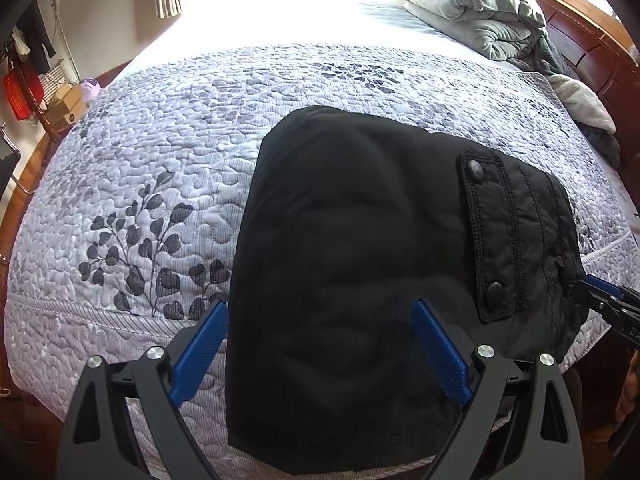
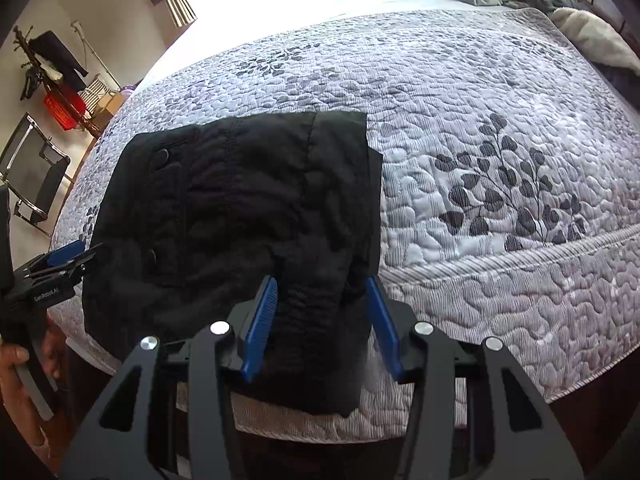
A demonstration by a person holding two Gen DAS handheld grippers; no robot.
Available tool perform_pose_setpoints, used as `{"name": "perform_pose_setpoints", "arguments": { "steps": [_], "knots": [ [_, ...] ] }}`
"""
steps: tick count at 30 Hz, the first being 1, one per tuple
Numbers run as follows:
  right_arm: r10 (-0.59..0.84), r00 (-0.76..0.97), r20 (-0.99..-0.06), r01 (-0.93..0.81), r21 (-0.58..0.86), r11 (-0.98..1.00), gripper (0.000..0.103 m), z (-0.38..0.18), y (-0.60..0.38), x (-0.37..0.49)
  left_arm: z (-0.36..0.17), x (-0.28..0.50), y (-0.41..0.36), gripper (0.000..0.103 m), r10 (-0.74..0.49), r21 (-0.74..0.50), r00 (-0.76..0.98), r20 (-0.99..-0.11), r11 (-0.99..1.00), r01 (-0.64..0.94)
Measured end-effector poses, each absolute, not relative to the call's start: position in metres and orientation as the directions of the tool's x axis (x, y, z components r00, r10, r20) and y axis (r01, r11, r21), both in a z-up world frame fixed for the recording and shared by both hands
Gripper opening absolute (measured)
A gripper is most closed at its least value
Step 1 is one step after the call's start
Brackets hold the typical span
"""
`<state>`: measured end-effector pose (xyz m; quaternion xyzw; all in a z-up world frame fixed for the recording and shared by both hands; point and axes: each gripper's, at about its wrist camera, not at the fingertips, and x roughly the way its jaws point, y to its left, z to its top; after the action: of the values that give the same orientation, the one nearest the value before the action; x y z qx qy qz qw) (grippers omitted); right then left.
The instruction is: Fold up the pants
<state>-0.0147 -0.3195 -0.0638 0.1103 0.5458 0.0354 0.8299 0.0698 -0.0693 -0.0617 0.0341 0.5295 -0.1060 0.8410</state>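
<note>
The black pants (image 1: 360,264) lie folded into a compact block on the quilted bedspread (image 1: 160,184) at the near edge of the bed, with the snap-buttoned pocket flap (image 1: 496,232) facing up on the side toward the right gripper. In the left wrist view the left gripper (image 1: 320,344) hangs just above the near end of the block with its fingers (image 1: 200,352) spread wide, one over the bedspread just beside the cloth's edge, the other over the cloth, neither pressing on it; it looks to have let go or to be readying to smooth the fold. In the right wrist view the right gripper (image 2: 320,328) straddles a bunched ridge of elastic waistband (image 2: 316,312) at the near corner of the pants; its fingers (image 2: 260,328) stand partly apart on either side of that ridge, and daylight shows beside one pad, so I judge nothing is clamped. That corner droops over the mattress edge, which probably explains why the gripper sits there: to tuck or square it. Farther off, a rumpled grey comforter (image 1: 472,12) sits at the wooden headboard (image 1: 580,44).
</note>
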Motion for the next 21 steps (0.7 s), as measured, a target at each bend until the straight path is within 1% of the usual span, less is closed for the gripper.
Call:
{"name": "perform_pose_setpoints", "arguments": {
  "steps": [4, 6, 8, 9, 10, 11, 14, 16, 21],
  "knots": [
    [0.191, 0.391, -0.900, 0.055, 0.230, 0.972, 0.046, -0.069, -0.316, -0.032, -0.061, 0.055, -0.066, 0.093, -0.157, -0.069, 0.406, -0.901, 0.972, 0.223],
    [0.229, 0.396, -0.889, 0.050, 0.270, 0.962, 0.030, -0.071, -0.316, -0.036, -0.064, 0.049, -0.064, 0.093, -0.159, -0.075, 0.396, -0.905, 0.973, 0.219],
    [0.223, 0.400, -0.889, 0.053, 0.265, 0.963, 0.030, -0.072, -0.315, -0.037, -0.070, 0.046, -0.062, 0.093, -0.165, -0.088, 0.379, -0.911, 0.973, 0.211],
    [0.213, 0.402, -0.891, 0.050, 0.253, 0.966, 0.027, -0.071, -0.314, -0.038, -0.073, 0.045, -0.061, 0.093, -0.166, -0.093, 0.371, -0.914, 0.974, 0.206],
    [0.189, 0.405, -0.895, 0.048, 0.227, 0.973, 0.021, -0.069, -0.312, -0.039, -0.075, 0.044, -0.059, 0.093, -0.166, -0.097, 0.364, -0.917, 0.975, 0.199],
    [0.169, 0.404, -0.899, 0.044, 0.203, 0.978, 0.013, -0.067, -0.312, -0.039, -0.077, 0.042, -0.058, 0.093, -0.168, -0.103, 0.360, -0.918, 0.976, 0.193],
    [0.198, 0.407, -0.892, 0.035, 0.232, 0.972, 0.011, -0.060, -0.316, -0.043, -0.077, 0.040, -0.056, 0.093, -0.169, -0.105, 0.361, -0.917, 0.976, 0.190],
    [0.193, 0.398, -0.897, 0.041, 0.228, 0.973, 0.009, -0.060, -0.318, -0.044, -0.077, 0.039, -0.056, 0.093, -0.166, -0.102, 0.360, -0.918, 0.976, 0.191],
    [0.193, 0.352, -0.916, 0.052, 0.225, 0.973, 0.008, -0.077, -0.317, -0.050, -0.080, 0.037, -0.058, 0.094, -0.160, -0.092, 0.359, -0.920, 0.976, 0.198]
  ]
}}
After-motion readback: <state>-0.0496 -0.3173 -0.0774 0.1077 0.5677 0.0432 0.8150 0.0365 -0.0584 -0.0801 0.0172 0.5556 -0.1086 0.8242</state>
